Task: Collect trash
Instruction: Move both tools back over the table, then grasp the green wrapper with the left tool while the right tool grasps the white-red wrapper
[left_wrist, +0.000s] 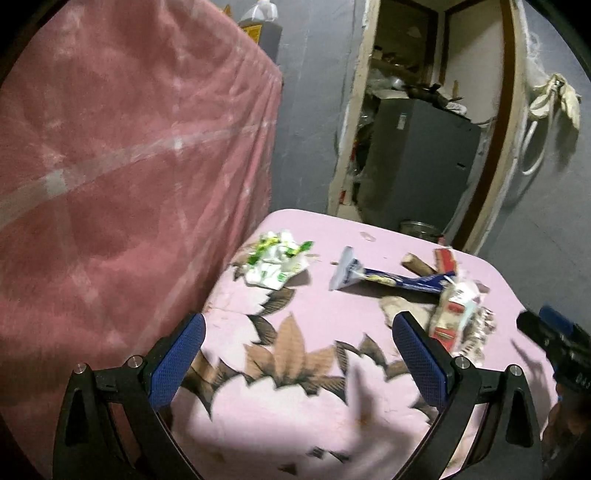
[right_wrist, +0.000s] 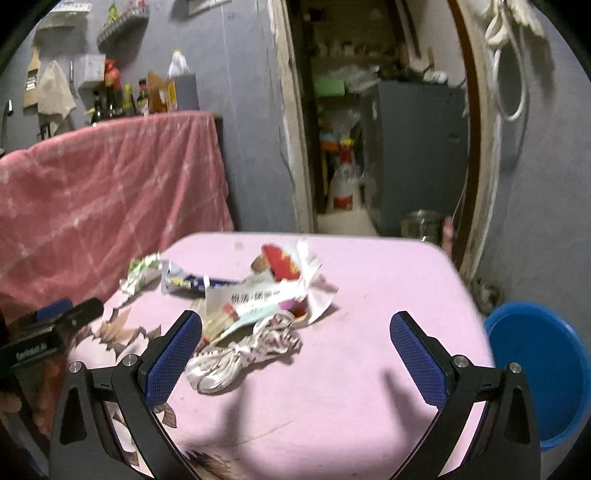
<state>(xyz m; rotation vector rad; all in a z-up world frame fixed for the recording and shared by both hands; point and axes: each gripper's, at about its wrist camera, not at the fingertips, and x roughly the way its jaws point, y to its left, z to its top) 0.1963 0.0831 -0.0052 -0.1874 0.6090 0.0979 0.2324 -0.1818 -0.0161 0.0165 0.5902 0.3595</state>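
Right wrist: blue basin beside table.

- Left gripper hangs above the pink cloth-covered table, blue-padded jaws spread wide, nothing between them
- Right gripper hangs above the same table, to the left gripper's right, jaws equally wide and empty

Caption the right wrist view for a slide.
Open right gripper hovers over crumpled wrappers on a pink floral cloth, blue basin at right.
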